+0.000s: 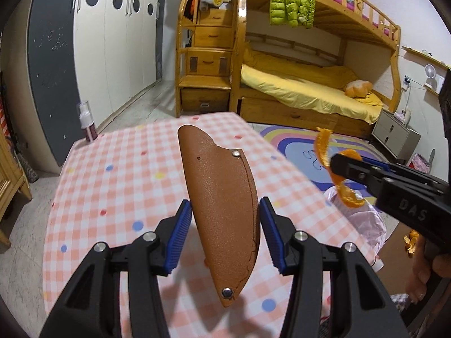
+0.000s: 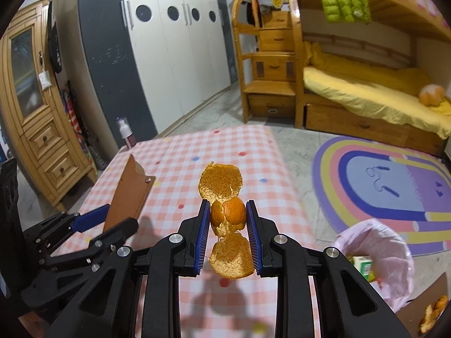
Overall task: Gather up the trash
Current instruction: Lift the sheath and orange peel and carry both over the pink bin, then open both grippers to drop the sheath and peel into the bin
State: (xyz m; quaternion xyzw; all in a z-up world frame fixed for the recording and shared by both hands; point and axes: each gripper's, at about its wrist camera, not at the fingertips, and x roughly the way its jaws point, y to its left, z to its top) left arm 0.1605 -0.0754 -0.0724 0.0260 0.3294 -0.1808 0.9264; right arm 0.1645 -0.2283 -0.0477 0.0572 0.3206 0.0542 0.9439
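Landmark: pink-lined trash bin (image 2: 375, 256), on the floor beside the surface's (image 2: 180, 169) right edge. Right gripper (image 2: 229, 222) nearer it, fingers clamped on a tangerine peel (image 2: 228, 214), long axis running away from the camera. Left gripper (image 1: 224, 236), farther from the bin, fingers pinching a brown leather sheath (image 1: 222, 197), tip pointing away. Both held above the checked cloth; rainbow rug (image 2: 394, 186) beyond the bin.

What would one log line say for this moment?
left gripper: shut on brown sheath | right gripper: shut on orange peel | both above table | bin: floor, right
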